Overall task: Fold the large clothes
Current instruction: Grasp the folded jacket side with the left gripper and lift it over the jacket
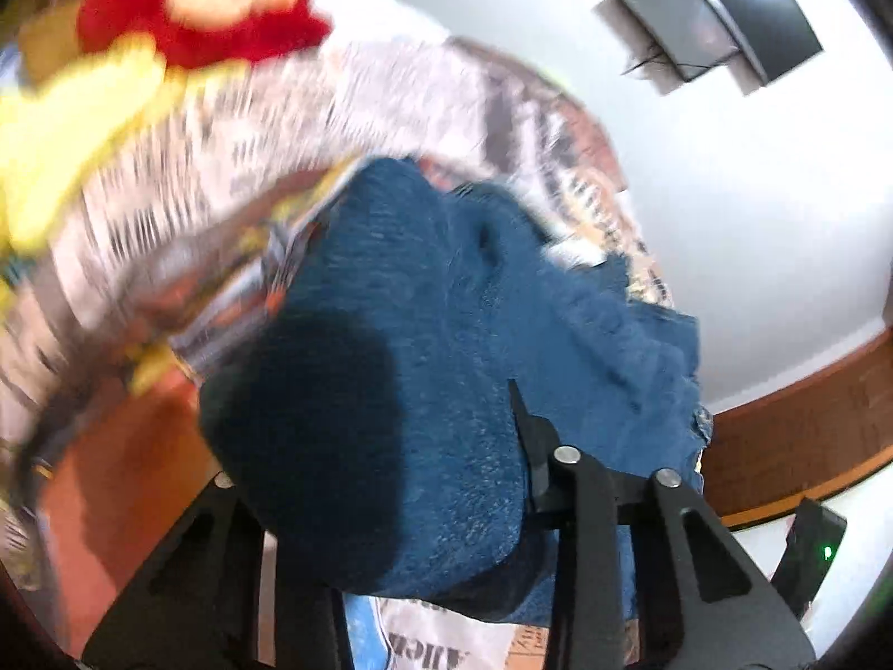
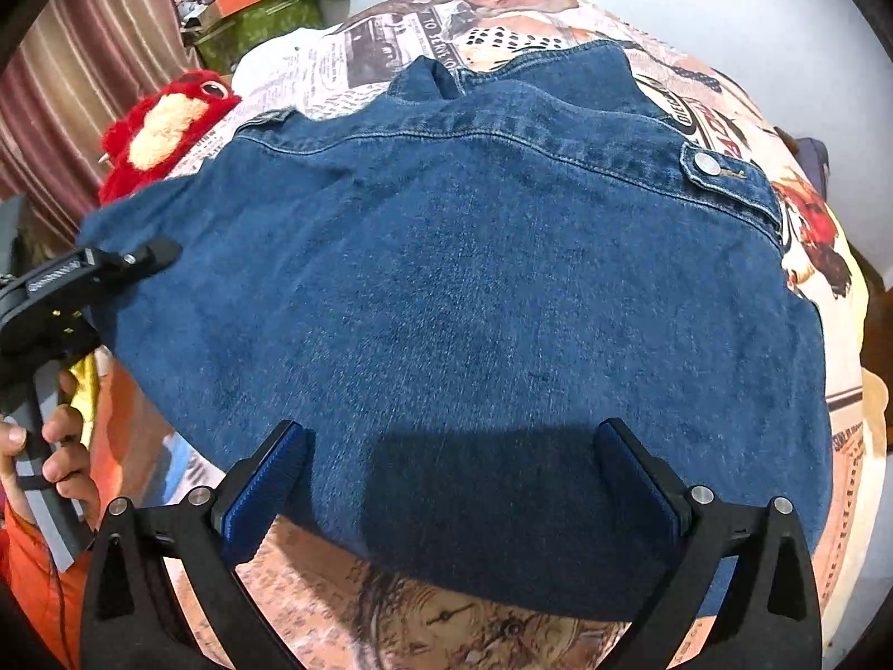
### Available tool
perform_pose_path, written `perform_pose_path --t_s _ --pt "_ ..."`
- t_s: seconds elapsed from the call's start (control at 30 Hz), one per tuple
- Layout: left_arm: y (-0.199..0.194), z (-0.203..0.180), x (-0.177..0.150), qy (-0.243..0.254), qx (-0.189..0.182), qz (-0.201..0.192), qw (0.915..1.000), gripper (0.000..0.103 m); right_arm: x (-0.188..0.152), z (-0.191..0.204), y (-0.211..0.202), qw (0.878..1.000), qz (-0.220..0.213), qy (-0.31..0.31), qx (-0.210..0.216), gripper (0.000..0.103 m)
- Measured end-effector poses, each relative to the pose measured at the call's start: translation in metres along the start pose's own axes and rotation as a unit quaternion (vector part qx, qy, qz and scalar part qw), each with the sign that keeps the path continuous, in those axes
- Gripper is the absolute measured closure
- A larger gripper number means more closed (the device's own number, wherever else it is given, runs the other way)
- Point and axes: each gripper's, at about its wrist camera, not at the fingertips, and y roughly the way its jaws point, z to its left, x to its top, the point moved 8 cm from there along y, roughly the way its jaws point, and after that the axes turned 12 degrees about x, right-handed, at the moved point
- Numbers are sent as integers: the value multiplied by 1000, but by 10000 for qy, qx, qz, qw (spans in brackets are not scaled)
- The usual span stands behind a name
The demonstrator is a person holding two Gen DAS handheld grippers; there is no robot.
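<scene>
The printed bedsheet (image 2: 390, 50) reads "TO SEND YO".

L gripper (image 2: 153, 254): black, comes in from the left side, fingers bunched w/ denim jacket (image 2: 474, 279) fabric between them; jaws narrowed onto the fold at its edge.
L hand (image 2: 53, 446): wrapped round the grey handle, fingertips curled, orange sleeve below.
R gripper (image 2: 455, 480): pointing steeply down, jaws spread wide, blue pads (image 2: 262, 491) facing in, one each side over the jacket's near hem; nothing pinched.
R hand: not seen.
</scene>
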Motion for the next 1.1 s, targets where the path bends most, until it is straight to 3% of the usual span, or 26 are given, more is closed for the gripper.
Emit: perform_pose_path --t_s 0.17,0.37,0.43,0.6,0.77,0.93,1.1 --pt "-62 -29 20 664 70 -884 9938 72 12 18 -11 9997 -210 23 135 0" --pt "-115 -65 17 1696 375 -1737 9694 72 17 56 11 9989 -86 -377 266 0" --pt "-119 -73 11 1906 416 -1783 9644 72 13 66 23 9984 -8 -508 239 0" --pt "-100 -92 -2 2153 553 -1590 9619 72 2 65 44 9985 247 -402 295 0" --pt "-96 -117 -14 2339 569 -1549 9582 72 -5 59 23 9953 443 -404 757 0" --pt "-97 -158 -21 2506 355 -1508 9556 72 -16 21 -25 9958 30 73 908 0" --pt "-97 -216 -47 3024 146 -1625 9391 73 -43 -39 -69 9943 -354 722 700 0"
